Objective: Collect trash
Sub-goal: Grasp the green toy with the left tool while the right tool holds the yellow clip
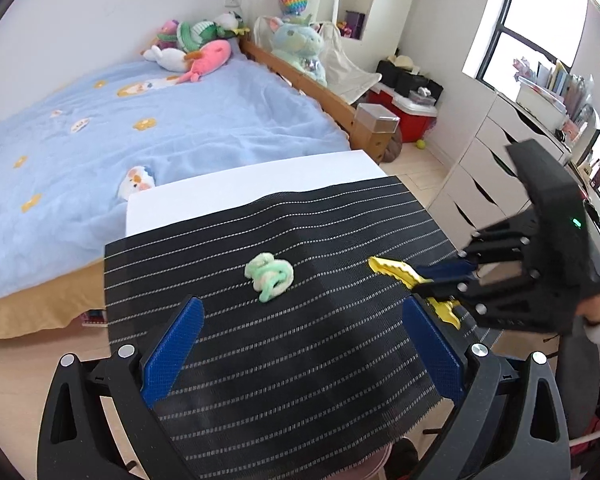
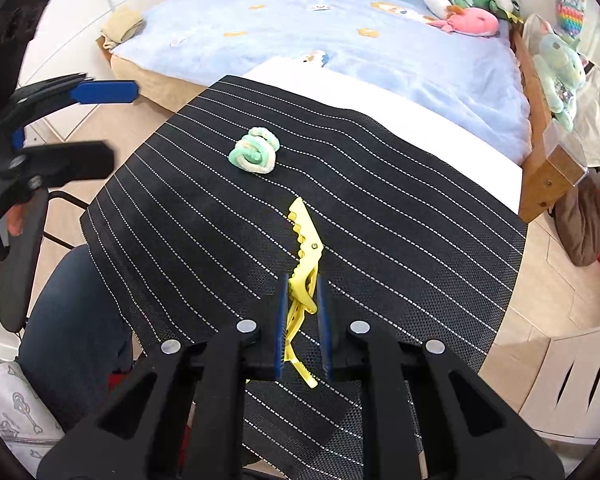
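**Right wrist view: yellow clip gripped, green item not yet collected**

Right wrist view shows the right gripper (image 2: 302, 308) with its blue-padded jaws drawn narrow and clamped on the handle end of a yellow plastic toothed hair clip (image 2: 304, 256). The clip's toothed beak projects forward, past the pads, over the black woven mat with pale dotted stripes (image 2: 400, 248).

Left gripper (image 1: 300, 344) holds nothing; its jaws stand wide over the near part of the mat. A coiled green and white fuzzy item (image 1: 270, 276), possibly a chenille stem or hair tie, lies on the mat ahead of the left jaws, apart from the clip.

The mat covers a white surface (image 1: 240, 188) beside a bed with a blue blanket (image 1: 180, 120). No bin or trash container shows in either view.

Risks, as judged:
- The grip sits behind the clip's hinge; a squeeze may spring the beak open, or the clip may pivot and slip out during carry.
- The fuzzy coil is soft and low; the jaws could snag the mat weave or push the coil aside.
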`<state>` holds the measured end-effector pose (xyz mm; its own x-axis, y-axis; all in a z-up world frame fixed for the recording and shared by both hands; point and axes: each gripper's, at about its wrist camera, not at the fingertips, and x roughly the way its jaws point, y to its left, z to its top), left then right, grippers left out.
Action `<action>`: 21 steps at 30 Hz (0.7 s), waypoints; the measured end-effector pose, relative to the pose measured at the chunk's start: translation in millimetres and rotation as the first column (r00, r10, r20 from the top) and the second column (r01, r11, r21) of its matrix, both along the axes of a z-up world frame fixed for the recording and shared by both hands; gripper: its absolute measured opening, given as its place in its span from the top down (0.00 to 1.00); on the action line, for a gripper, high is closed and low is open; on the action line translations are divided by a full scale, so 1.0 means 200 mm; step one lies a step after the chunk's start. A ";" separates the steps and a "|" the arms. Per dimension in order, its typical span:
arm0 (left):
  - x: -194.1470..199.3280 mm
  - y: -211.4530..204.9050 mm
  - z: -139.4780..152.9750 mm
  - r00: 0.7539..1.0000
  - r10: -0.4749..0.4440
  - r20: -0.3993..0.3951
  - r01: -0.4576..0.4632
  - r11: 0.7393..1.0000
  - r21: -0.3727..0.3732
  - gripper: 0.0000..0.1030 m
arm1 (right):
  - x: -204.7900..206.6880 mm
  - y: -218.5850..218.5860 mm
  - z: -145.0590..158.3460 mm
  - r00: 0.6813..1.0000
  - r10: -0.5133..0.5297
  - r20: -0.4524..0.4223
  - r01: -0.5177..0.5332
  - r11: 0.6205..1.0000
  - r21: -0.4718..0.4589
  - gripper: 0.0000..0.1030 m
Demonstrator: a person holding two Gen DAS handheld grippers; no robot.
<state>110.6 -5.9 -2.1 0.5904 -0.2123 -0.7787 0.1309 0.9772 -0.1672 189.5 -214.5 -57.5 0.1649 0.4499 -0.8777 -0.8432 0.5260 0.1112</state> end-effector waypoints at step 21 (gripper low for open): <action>0.42 0.11 -0.36 0.941 0.171 -0.293 -0.208 0.973 -0.098 0.08 | 0.02 -0.08 0.01 0.999 -0.044 -0.009 0.044 0.999 0.010 0.87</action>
